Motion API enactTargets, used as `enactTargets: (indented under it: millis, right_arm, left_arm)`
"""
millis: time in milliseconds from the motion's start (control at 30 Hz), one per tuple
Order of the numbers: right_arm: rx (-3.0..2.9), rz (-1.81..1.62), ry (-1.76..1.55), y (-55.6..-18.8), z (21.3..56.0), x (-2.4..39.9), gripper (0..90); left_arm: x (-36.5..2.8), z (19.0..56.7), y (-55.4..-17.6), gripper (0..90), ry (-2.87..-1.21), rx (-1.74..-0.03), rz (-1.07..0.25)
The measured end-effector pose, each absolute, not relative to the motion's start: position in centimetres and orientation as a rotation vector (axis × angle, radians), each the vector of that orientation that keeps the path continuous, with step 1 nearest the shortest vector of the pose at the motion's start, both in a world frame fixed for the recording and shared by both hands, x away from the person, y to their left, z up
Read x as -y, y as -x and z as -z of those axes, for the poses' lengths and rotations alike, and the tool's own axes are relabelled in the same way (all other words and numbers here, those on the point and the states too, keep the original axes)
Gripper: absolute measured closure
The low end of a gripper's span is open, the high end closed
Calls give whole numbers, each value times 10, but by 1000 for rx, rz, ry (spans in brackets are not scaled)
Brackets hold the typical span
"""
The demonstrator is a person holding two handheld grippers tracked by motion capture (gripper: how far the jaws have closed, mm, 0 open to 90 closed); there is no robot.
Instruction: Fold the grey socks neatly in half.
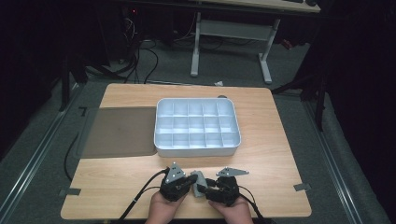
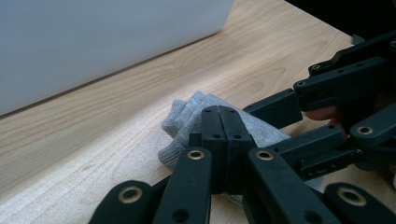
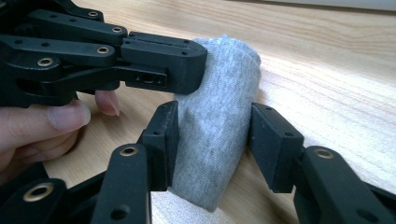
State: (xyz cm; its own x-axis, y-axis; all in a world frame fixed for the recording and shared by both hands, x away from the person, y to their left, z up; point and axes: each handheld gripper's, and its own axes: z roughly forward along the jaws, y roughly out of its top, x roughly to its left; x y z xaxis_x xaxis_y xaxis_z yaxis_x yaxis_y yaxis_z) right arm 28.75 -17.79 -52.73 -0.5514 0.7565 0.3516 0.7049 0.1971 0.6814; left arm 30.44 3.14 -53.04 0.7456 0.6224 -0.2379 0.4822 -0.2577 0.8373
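A rolled grey sock [image 1: 200, 183] lies on the wooden table [image 1: 275, 163] near its front edge, between my two grippers. My left gripper [image 1: 192, 179] comes in from the left with its jaws shut together; their tip rests against the sock [image 2: 184, 119], and no cloth shows between them. In the right gripper view the left gripper [image 3: 200, 59] touches the upper left of the sock [image 3: 219, 107]. My right gripper [image 3: 214, 133] straddles the sock's lower part: its left pad touches the cloth, while the right pad stands a sliver off it. In the high view my right gripper [image 1: 206, 188] sits at the sock's right.
A white tray [image 1: 196, 151] with several empty compartments stands mid-table, just beyond the sock; its wall [image 2: 93, 42] shows in the left gripper view. A dark mat [image 1: 119, 130] lies left of the tray. Bare wood runs along the front on both sides of the hands.
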Motion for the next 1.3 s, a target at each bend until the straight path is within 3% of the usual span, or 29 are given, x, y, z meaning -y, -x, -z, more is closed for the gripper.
enactTargets:
  millis: [233,533,833,1300]
  right_arm:
    - [-2406,-1305,-1462,-289,528,177,548]
    - [-2457,-1267,-1375,-282,524,168,683]
    - [-2507,-1164,-1347,-286,515,161,694]
    - [-2512,-1083,-1256,-289,501,168,708]
  left_arm:
    - [-35,524,-301,828,-1897,-840,-186]
    - [-85,505,-292,777,-1905,-840,-333]
    - [-130,521,-299,725,-1917,-948,-400]
    - [-140,526,-301,625,-1905,-975,-466]
